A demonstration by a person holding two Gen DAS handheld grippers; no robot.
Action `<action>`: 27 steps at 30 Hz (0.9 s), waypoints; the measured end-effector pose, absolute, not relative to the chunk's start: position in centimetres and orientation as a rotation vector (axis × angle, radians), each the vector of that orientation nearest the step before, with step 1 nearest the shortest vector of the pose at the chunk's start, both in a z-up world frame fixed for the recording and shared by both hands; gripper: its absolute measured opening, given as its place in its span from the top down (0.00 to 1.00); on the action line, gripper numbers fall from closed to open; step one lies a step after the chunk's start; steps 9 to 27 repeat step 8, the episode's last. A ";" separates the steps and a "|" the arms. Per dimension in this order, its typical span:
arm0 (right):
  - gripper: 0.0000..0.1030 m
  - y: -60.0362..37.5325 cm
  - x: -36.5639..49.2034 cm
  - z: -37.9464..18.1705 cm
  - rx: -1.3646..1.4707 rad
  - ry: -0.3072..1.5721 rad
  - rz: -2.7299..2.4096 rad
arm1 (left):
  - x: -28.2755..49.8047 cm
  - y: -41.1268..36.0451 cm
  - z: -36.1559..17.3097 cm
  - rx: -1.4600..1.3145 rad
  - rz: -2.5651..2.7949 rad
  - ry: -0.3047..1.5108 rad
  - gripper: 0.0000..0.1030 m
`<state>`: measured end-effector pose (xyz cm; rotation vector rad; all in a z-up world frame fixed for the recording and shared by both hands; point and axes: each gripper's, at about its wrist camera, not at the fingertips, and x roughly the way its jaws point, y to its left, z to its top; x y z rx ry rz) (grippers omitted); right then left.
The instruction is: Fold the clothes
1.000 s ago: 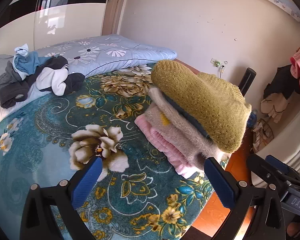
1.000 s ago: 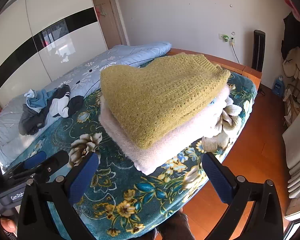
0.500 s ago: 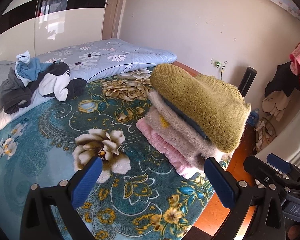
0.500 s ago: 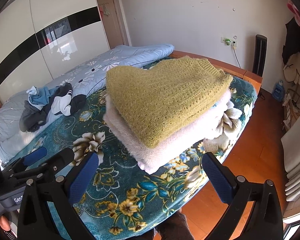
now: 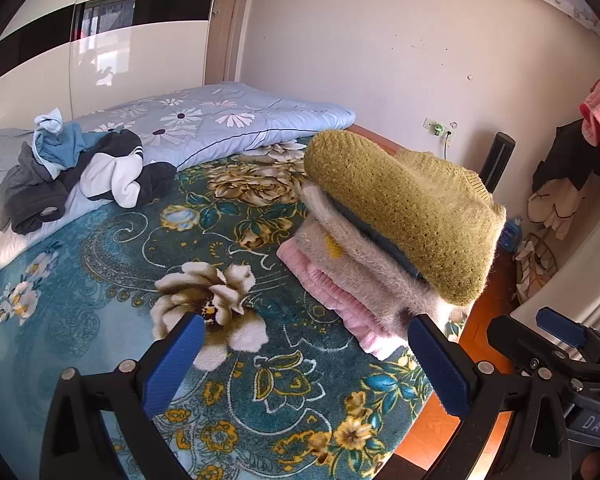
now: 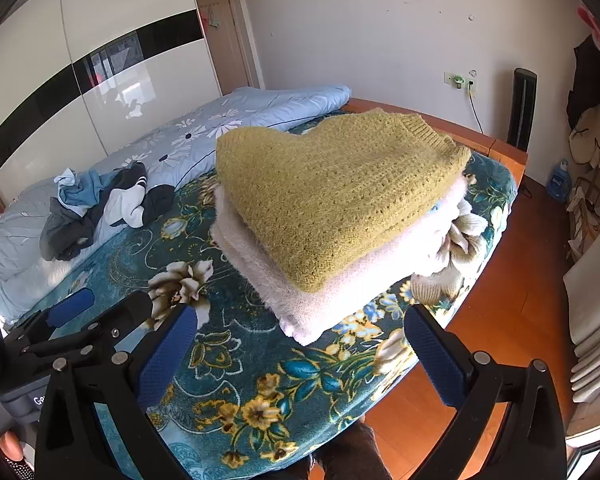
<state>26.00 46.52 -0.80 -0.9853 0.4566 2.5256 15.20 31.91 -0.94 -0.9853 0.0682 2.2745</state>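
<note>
Two grippers hang over the near edge of the bed, both with their blue-padded fingers spread wide and nothing between them. The left gripper [image 5: 306, 354] sits above the teal flowered blanket [image 5: 100, 280]; the right gripper [image 6: 300, 344] hovers just short of the stack of folded sweaters [image 6: 340, 220], not touching it.

From the right wrist view the stack fills the middle of the picture. A mustard knit sweater [image 6: 332, 196] lies on top, and under it a fluffy pale one [image 6: 312, 304] juts out toward 6 o'clock. From the left wrist view the same stack sits at about 3 o'clock, and more layers show there: a dark blue layer [image 5: 380, 236] just under the mustard knit, a fuzzy cream sweater with a yellow patch [image 5: 334, 246], and a pink garment [image 5: 332, 296] at the bottom, resting on the blanket near the bed's edge.

At 10 o'clock, well apart from the stack, a heap of unfolded clothes [image 5: 80, 172] in grey, black, white and light blue lies against a pale blue daisy-print quilt [image 5: 220, 120].

Writing is scarce. The right gripper's body, seen at 4 o'clock in the left view, carries the letters "DAS" [image 5: 596, 424]. The left gripper's body, at 8 o'clock in the right view, shows only "Ge" [image 6: 39, 400]; the rest is cut off. A blue bottle [image 6: 560, 182] stands on the floor by the wall, its label too small to read.
</note>
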 end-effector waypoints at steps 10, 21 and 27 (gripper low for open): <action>0.00 46.3 25.8 -0.8 -0.991 0.452 2.528 | 15.0 31.7 -1.0 -0.984 2.283 0.068 0.00; 0.00 46.3 25.8 -0.8 -0.991 0.452 2.528 | 15.0 31.7 -1.0 -0.984 2.283 0.068 0.00; 0.00 46.3 25.8 -0.8 -0.991 0.452 2.528 | 15.0 31.7 -1.0 -0.984 2.283 0.068 0.00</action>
